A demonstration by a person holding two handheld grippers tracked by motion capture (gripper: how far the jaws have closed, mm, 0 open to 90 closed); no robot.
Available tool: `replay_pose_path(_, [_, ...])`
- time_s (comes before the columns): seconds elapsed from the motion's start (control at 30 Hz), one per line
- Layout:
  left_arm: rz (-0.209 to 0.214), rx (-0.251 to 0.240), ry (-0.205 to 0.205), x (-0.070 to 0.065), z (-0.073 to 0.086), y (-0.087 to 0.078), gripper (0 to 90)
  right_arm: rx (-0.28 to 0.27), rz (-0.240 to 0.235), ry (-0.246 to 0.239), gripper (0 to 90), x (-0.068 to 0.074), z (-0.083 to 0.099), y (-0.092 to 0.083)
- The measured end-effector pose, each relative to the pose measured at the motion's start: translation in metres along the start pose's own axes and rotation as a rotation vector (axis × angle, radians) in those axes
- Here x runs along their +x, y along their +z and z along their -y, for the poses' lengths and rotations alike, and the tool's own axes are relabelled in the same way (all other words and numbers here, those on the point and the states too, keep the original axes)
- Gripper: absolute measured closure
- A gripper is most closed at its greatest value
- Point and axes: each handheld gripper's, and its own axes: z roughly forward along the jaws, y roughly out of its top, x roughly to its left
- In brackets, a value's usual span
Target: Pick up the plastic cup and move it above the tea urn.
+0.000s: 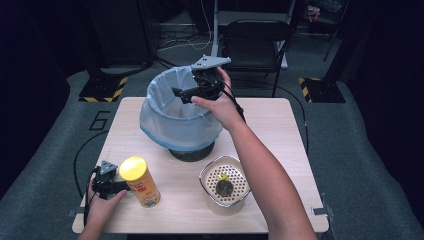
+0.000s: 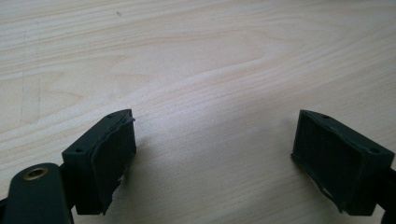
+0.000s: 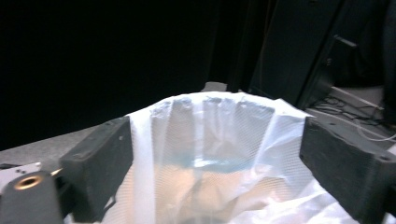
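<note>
A bin lined with a pale blue-white bag (image 1: 172,117) stands at the back middle of the wooden table (image 1: 280,130). My right gripper (image 1: 179,93) hovers over the bag's mouth, held from the right by a hand. In the right gripper view its jaws stand wide apart, the right gripper (image 3: 217,135) open with nothing between them and the bag's rim (image 3: 215,105) beyond. My left gripper (image 1: 116,188) rests at the front left, just left of a yellow-lidded snack can (image 1: 140,182). In the left gripper view the left gripper (image 2: 215,126) is open over bare wood.
A white round container with a perforated insert (image 1: 225,190) stands at the front middle, with a small dark and yellow item inside. A black folding chair (image 1: 255,37) and stand bases sit on the floor behind the table.
</note>
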Motion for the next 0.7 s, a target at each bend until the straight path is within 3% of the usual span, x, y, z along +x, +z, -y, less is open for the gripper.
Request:
replay_pose_path(0.27, [0.001,-0.004,0.003,0.001,0.000,0.000,13.0,-0.016,0.018,-0.010,13.7,-0.002,0.004,-0.014])
replay_pose_path(0.4, [0.003,-0.023,0.007,0.001,0.001,0.002,12.7,-0.023,0.006,-0.010,15.0,-0.005,0.008,-0.029])
replay_pose_path(0.5, [0.019,-0.001,0.021,0.003,0.000,0.000,11.5,-0.019,-0.004,-0.005,19.2,-0.004,0.015,-0.051])
replay_pose_path(0.67, [0.010,-0.016,0.021,0.002,0.001,0.001,11.9,-0.018,0.006,-0.023,22.4,-0.005,0.027,-0.073])
replay_pose_path(0.7, [0.017,0.008,0.011,0.002,0.000,-0.001,13.0,-0.009,0.023,-0.019,22.4,-0.007,0.037,-0.087])
